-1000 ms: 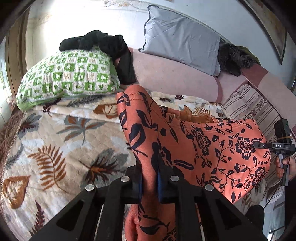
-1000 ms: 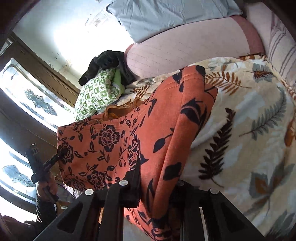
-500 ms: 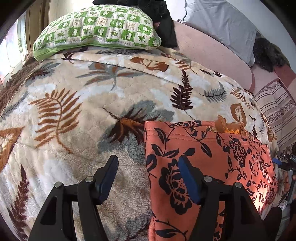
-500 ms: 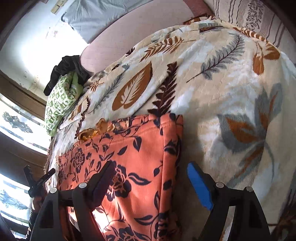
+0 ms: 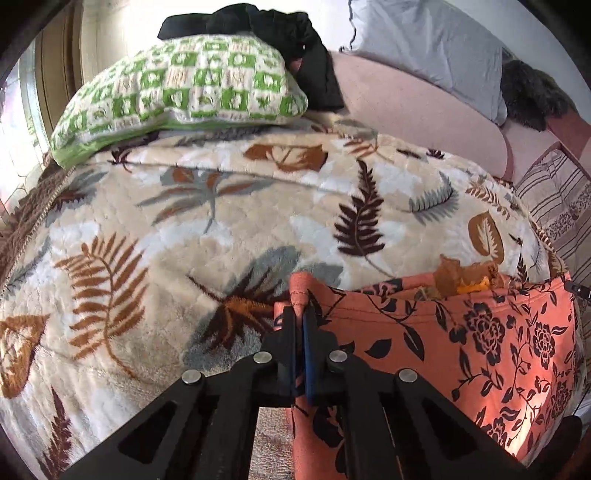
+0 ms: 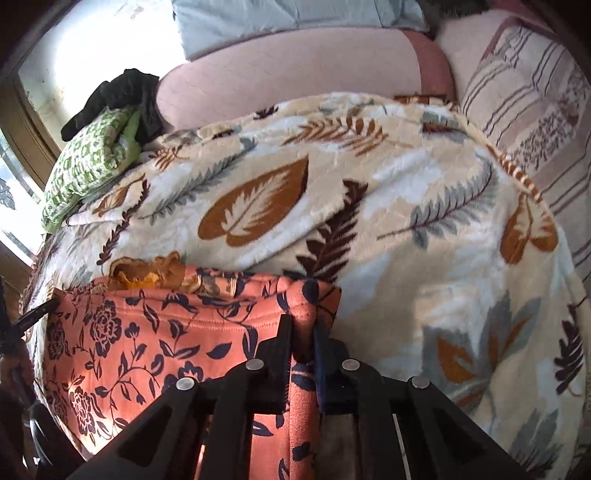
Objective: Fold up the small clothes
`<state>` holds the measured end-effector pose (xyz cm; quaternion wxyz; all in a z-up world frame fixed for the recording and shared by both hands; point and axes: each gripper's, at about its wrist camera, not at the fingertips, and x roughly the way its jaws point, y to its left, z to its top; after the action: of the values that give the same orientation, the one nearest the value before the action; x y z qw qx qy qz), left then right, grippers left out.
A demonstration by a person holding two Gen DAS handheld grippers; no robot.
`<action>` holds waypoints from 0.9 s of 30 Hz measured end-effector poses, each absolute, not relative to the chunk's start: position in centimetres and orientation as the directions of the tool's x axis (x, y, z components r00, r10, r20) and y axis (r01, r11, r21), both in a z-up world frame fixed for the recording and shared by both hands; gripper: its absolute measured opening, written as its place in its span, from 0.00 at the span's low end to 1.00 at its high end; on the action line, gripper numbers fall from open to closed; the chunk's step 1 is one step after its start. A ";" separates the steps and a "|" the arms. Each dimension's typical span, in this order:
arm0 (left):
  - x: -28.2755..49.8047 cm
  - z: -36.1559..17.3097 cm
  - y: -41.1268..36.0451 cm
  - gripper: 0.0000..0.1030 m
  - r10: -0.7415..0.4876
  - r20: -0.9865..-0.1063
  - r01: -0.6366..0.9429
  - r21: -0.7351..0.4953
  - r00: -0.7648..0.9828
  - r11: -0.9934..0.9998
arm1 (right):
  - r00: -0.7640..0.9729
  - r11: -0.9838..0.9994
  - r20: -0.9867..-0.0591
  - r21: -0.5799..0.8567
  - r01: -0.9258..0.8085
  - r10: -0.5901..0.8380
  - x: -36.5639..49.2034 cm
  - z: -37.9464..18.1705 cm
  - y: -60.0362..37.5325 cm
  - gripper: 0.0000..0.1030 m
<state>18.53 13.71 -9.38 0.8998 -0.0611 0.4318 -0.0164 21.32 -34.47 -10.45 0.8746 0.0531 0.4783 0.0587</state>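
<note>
Floral garment (image 5: pixel 461 343) corners pinched inside left gripper (image 5: pixel 301 325) and right gripper (image 6: pixel 303 328).

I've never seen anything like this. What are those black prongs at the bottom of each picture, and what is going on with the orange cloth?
There is no robot here. A person holds a two-fingered clamp in each hand, and each carries a wide-angle camera looking forward along its fingers. So one picture comes from the left hand-held gripper, the other from the right hand-held gripper; the black prongs are their fingers.

Both look across a bed covered by a leaf-patterned blanket. On it lies an orange floral garment, with something mustard-coloured at its far edge. Each gripper is shut on a far corner of the garment, one on either side. Behind lie a green checked pillow, dark clothing and a grey pillow.
</note>
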 end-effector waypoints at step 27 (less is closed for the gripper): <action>4.6 -11.8 7.2 0.79 -0.018 -0.857 -0.015 -0.029 0.516 0.999 | 0.513 0.637 -0.661 0.727 0.256 0.548 7.7 -17.1 -36.7 0.61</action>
<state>4.57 7.17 -11.84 0.8704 -0.0165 0.4921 -0.0008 7.69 -36.70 -17.06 0.7643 0.4150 0.4842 0.0956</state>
